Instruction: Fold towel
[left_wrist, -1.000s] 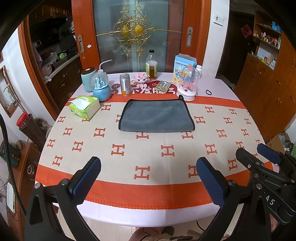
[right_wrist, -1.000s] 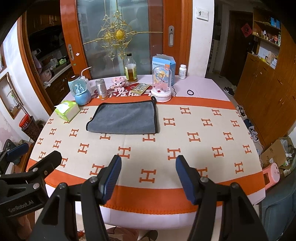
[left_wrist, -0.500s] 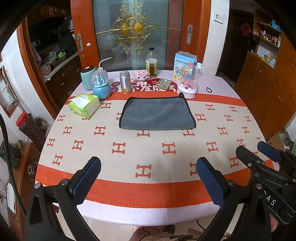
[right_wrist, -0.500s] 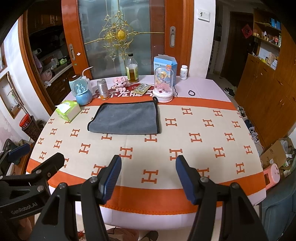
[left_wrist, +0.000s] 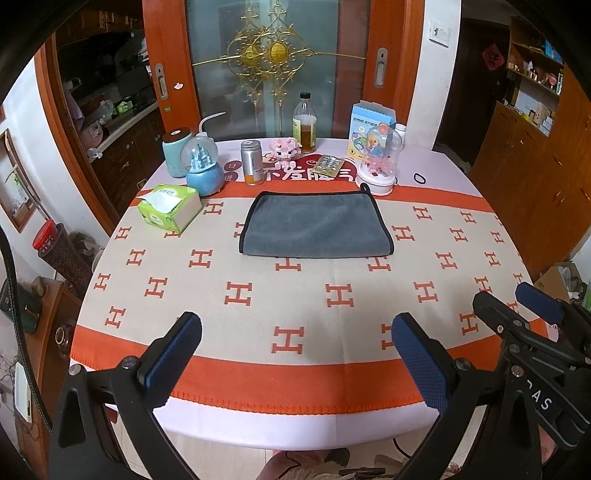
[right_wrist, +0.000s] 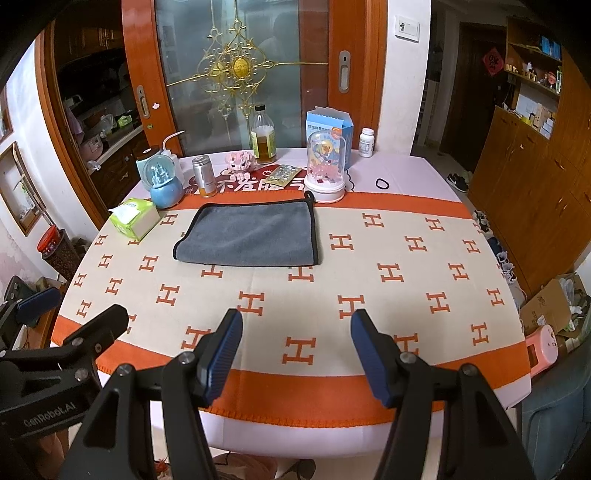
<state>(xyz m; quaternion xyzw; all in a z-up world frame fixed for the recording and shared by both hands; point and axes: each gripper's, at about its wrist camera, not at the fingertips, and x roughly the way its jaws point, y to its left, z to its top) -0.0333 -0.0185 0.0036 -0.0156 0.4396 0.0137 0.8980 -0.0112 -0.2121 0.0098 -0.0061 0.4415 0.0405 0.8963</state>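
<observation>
A grey towel with black trim (left_wrist: 314, 225) lies flat, folded to a rectangle, on the far half of the round table; it also shows in the right wrist view (right_wrist: 251, 236). A small hanging loop sits at its far right corner. My left gripper (left_wrist: 295, 350) is open and empty above the table's near edge, well short of the towel. My right gripper (right_wrist: 295, 350) is open and empty, also near the front edge. The right gripper shows at the right of the left wrist view (left_wrist: 532, 317); the left gripper shows at the left of the right wrist view (right_wrist: 66, 325).
The tablecloth (left_wrist: 295, 295) is cream with orange H marks. Behind the towel stand a green tissue box (left_wrist: 170, 208), a snow globe (left_wrist: 203, 170), a metal can (left_wrist: 252, 162), a bottle (left_wrist: 304, 127), a domed toy (left_wrist: 378, 162), a blue box (left_wrist: 367, 125) and a hair tie (left_wrist: 420, 178).
Both views have tilted up and drawn slightly back, so the towel sits a little higher and farther. Both grippers stay open; the towel has not moved.
</observation>
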